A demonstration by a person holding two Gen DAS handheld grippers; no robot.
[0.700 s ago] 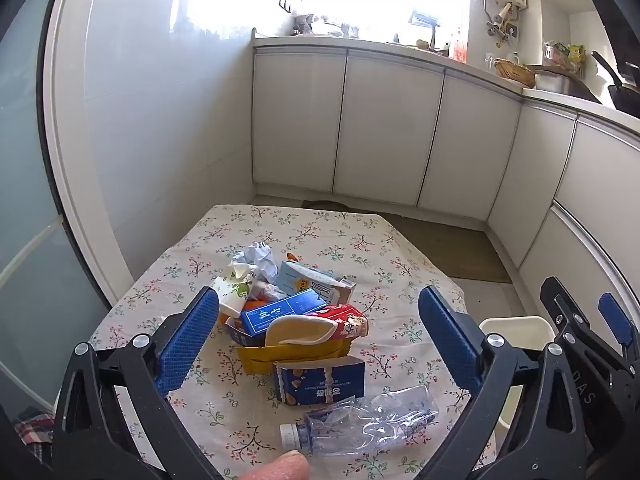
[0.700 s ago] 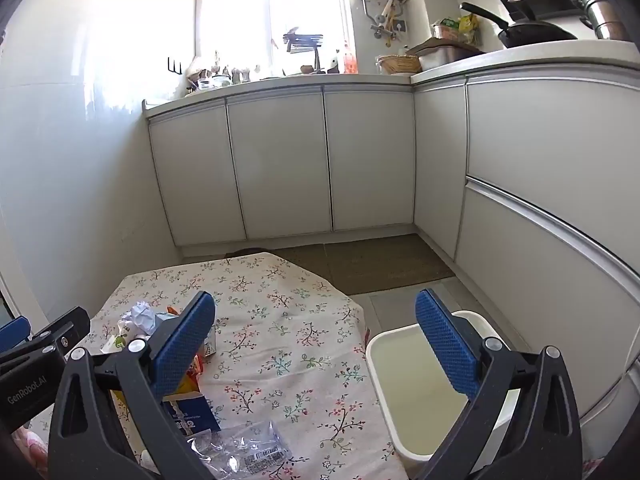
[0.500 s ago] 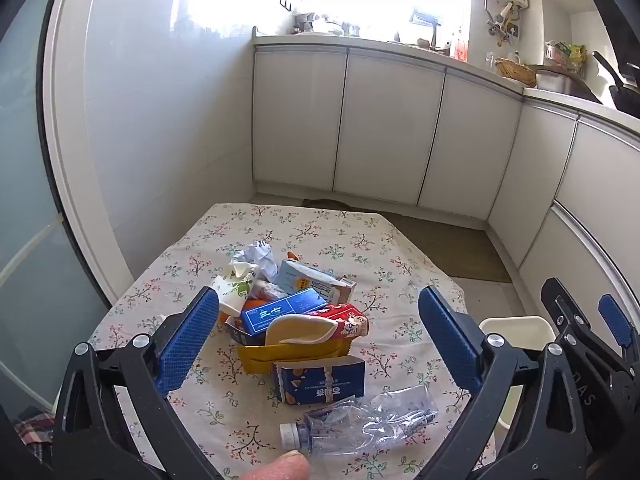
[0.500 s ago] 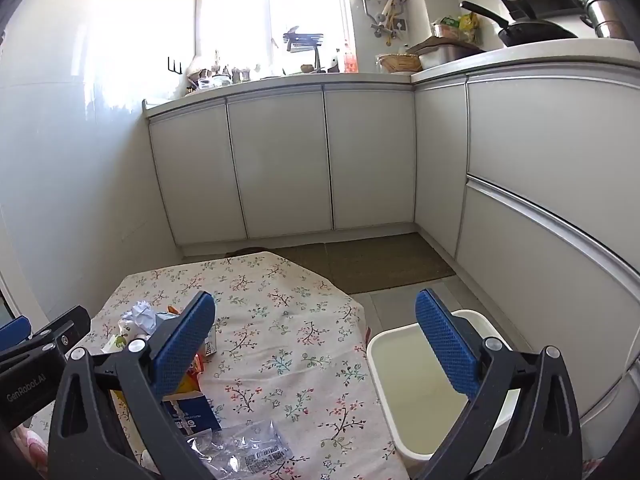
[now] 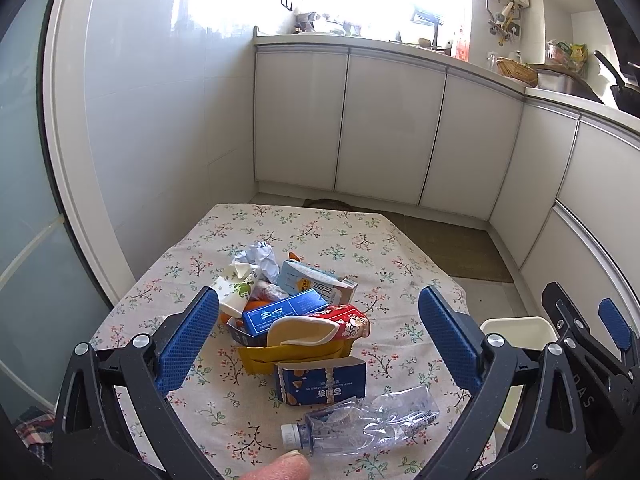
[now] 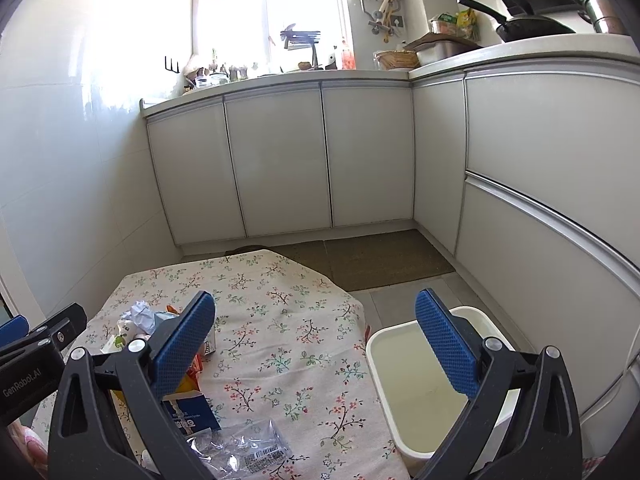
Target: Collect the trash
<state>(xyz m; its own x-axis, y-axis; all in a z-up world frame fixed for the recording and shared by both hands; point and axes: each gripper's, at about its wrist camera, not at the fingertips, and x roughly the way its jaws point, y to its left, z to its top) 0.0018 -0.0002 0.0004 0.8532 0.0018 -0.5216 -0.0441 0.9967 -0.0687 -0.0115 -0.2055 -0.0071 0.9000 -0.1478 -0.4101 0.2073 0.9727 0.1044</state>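
A heap of trash lies on the floral tablecloth: a crumpled paper ball, a pale blue carton, a blue box, a red packet, a yellow box, a blue almond carton and a crushed clear bottle nearest me. My left gripper is open and empty, above the heap. My right gripper is open and empty, above the table's right edge. The bottle and almond carton also show in the right wrist view. A white bin stands on the floor right of the table.
White kitchen cabinets run along the back and right. A brown mat lies on the floor beyond the table. A white wall and door frame stand to the left. The bin's rim shows in the left wrist view.
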